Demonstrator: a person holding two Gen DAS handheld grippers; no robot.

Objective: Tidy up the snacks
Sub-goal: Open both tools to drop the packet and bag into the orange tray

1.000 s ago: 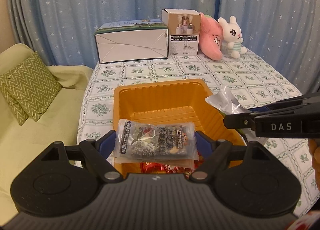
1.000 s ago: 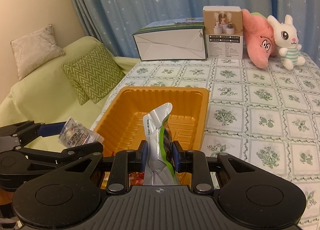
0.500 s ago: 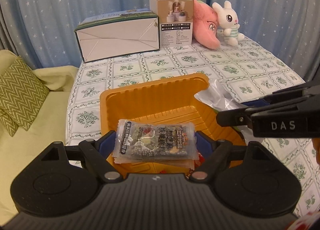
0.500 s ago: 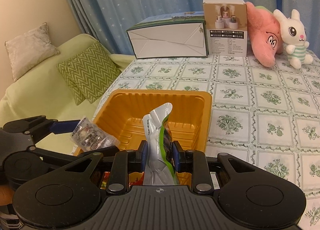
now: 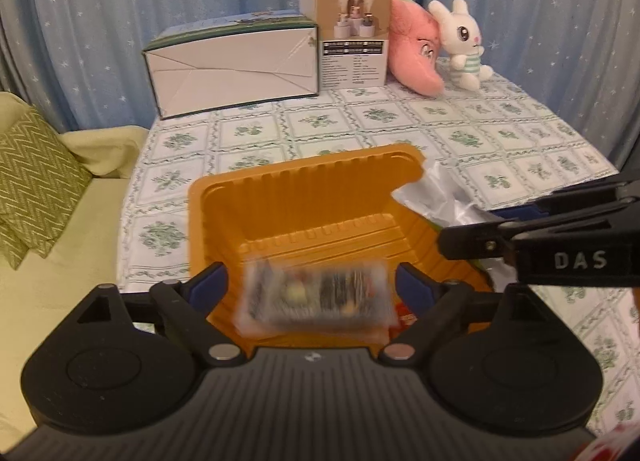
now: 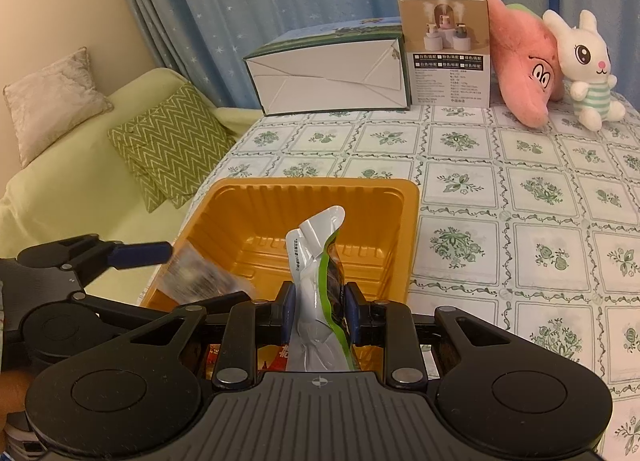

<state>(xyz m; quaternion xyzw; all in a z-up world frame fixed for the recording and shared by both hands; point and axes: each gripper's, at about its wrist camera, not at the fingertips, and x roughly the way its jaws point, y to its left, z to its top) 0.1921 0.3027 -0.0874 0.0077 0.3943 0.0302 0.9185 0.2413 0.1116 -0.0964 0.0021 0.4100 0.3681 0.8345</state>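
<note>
The left tool [image 5: 312,281], jaws just widened, no longer grips the blurred snack packet [image 5: 316,297] between them over the orange tray [image 5: 304,197].

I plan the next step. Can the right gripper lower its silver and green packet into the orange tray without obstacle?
Probably yes. The right gripper holds the silver and green packet over the near edge of the orange tray, whose far half is bare. The left gripper, jaws just opening around a blurred packet, works at the tray's other side.

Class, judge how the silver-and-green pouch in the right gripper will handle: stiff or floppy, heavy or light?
The pouch looks floppy: it crumples where the right gripper pinches it. Probably light, since its top stands up unsupported. The glossy film may be slippery.
</note>
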